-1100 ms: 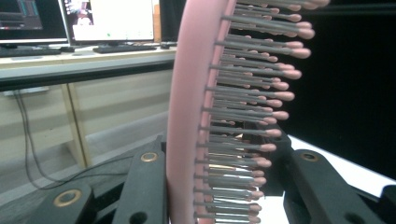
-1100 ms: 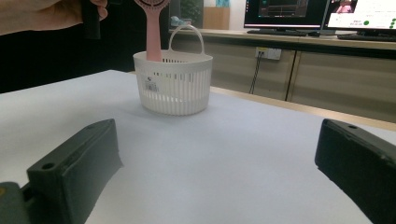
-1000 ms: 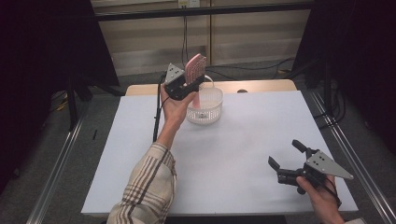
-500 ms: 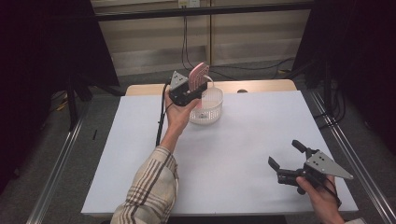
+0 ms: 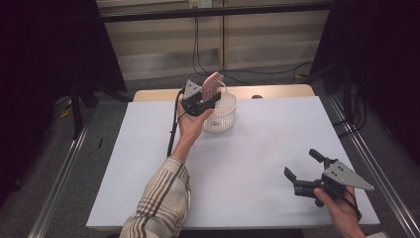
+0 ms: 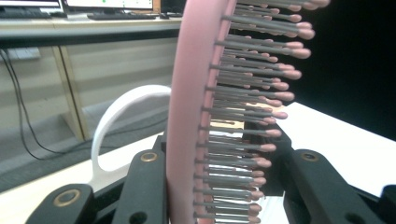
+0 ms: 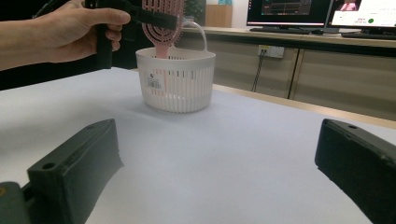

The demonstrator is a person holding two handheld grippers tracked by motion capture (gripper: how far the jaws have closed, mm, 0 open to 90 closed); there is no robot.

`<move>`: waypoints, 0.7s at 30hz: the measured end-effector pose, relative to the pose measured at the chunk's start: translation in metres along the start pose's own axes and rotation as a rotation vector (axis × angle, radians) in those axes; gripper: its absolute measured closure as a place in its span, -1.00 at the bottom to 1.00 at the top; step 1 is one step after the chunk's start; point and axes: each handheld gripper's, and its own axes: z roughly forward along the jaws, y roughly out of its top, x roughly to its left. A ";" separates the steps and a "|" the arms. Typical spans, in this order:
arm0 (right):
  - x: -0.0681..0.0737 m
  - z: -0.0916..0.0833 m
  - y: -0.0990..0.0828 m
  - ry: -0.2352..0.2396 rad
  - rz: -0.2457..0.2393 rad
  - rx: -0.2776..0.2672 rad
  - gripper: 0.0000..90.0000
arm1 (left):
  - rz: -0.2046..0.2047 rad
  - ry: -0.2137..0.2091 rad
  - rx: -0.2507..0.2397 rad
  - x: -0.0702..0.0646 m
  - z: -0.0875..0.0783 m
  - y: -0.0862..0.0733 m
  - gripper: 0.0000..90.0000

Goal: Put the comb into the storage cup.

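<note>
The pink hairbrush (image 5: 212, 85) stands roughly upright over the white basket (image 5: 221, 115) at the far side of the surface (image 5: 247, 163), its lower end hidden behind the basket's wall, bristles facing sideways. The left tongs (image 5: 207, 99) are clamped on the brush. The right tongs (image 5: 303, 164) gape apart, holding nothing, low over the surface's near right corner.

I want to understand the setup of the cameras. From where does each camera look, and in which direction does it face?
High view: above the person's side, looking forward and down on the white table; both forearms and hands show.
Left gripper view: on the left gripper, looking along its jaws at the pink hairbrush clamped between them.
Right gripper view: on the right gripper, low over the table, facing the white basket; open jaws show.
All views share brush and basket.
</note>
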 end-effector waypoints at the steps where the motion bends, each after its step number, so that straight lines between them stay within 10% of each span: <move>1: 0.000 0.000 0.000 -0.001 0.000 0.000 -1.00 | 0.005 0.000 -0.004 0.000 0.001 -0.001 0.40; 21: 0.000 0.000 -0.001 0.004 -0.002 0.007 -1.00 | -0.008 0.019 0.022 0.009 0.000 -0.005 0.35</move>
